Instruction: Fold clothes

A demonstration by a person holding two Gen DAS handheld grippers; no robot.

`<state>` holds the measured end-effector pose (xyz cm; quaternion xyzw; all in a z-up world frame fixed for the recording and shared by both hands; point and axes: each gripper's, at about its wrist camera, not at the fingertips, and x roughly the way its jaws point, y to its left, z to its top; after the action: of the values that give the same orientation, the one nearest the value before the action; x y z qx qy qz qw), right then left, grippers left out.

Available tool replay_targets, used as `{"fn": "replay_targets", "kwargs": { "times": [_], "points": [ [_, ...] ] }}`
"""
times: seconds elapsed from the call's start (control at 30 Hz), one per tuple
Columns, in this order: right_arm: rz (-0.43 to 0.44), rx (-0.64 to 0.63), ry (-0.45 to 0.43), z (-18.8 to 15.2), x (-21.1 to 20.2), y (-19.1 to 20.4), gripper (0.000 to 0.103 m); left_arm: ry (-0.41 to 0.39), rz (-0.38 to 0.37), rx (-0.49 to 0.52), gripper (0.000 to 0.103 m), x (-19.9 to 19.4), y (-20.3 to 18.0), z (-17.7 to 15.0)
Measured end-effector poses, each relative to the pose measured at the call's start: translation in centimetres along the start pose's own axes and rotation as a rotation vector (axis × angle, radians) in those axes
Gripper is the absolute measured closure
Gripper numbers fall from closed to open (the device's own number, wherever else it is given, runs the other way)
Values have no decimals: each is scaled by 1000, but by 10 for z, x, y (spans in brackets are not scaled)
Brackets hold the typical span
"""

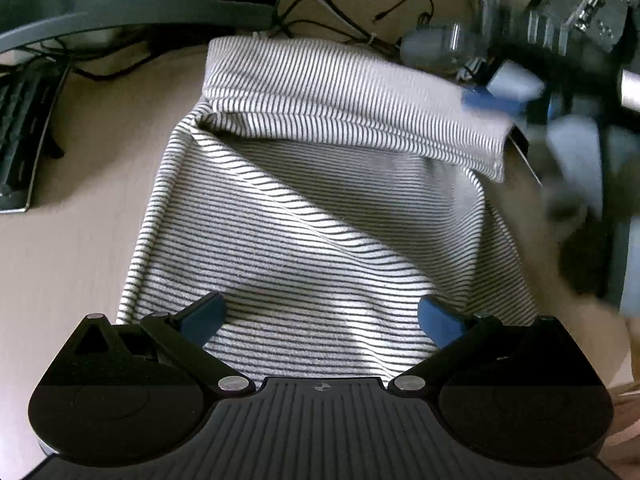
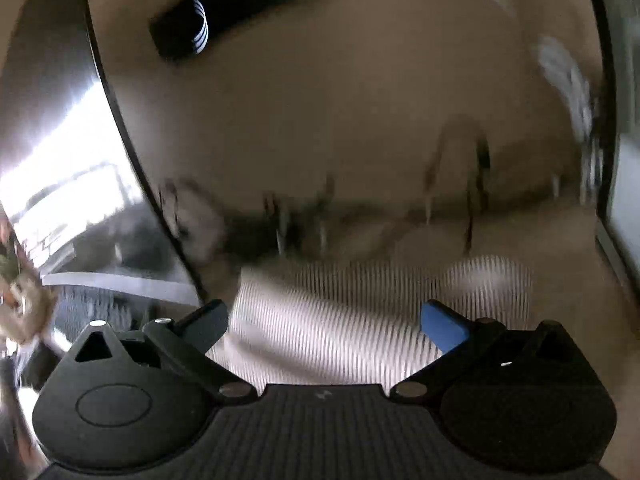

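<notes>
A white garment with thin dark stripes (image 1: 320, 208) lies on the beige table, its far part folded back into a band (image 1: 344, 96). My left gripper (image 1: 322, 320) hovers open over the near end of the cloth, nothing between its blue pads (image 1: 438, 322). In the left wrist view my right gripper (image 1: 508, 92) shows blurred at the folded band's right end. The right wrist view is motion-blurred: my right gripper (image 2: 324, 324) stands open above the striped cloth (image 2: 340, 320), with a blue pad (image 2: 442, 326) on the right.
A keyboard (image 1: 20, 136) lies at the left, with cables (image 1: 320, 12) and a grey curved stand (image 1: 120, 20) behind the garment. A black folded item with white stripes (image 2: 236, 8) lies at the far side of the table (image 2: 360, 100). The table edge (image 2: 132, 152) runs on the left.
</notes>
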<state>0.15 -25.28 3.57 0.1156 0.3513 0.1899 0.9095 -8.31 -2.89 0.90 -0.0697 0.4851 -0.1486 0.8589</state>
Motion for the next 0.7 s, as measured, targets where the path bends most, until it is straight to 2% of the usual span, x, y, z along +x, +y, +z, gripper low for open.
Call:
{"fn": "replay_targets", "kwargs": {
  "times": [0.13,0.23,0.33,0.43,0.5,0.6,0.63,0.7],
  "points": [
    [-17,24,116,-37,3,-9,0,-18,12,-16,0,-4,1,5],
    [-11,50,154,-50,3,-16,0,-43,40,43,0,-5,-4,19],
    [-32,78,146,-48,5,-14,0,-33,56,97,0,5,-7,29],
    [-62,92,104,-49,-9,-12,0,0,73,93,0,20,-5,33],
    [-82,82,88,-50,-13,-12,0,-9,71,102,0,20,-4,28],
    [-122,116,112,-59,-13,-23,0,-15,78,125,0,18,-6,21],
    [-110,131,122,-63,-12,-28,0,-16,80,131,0,17,-7,18],
    [-103,84,125,-66,-14,-27,0,-13,79,139,0,15,-7,14]
  ]
}}
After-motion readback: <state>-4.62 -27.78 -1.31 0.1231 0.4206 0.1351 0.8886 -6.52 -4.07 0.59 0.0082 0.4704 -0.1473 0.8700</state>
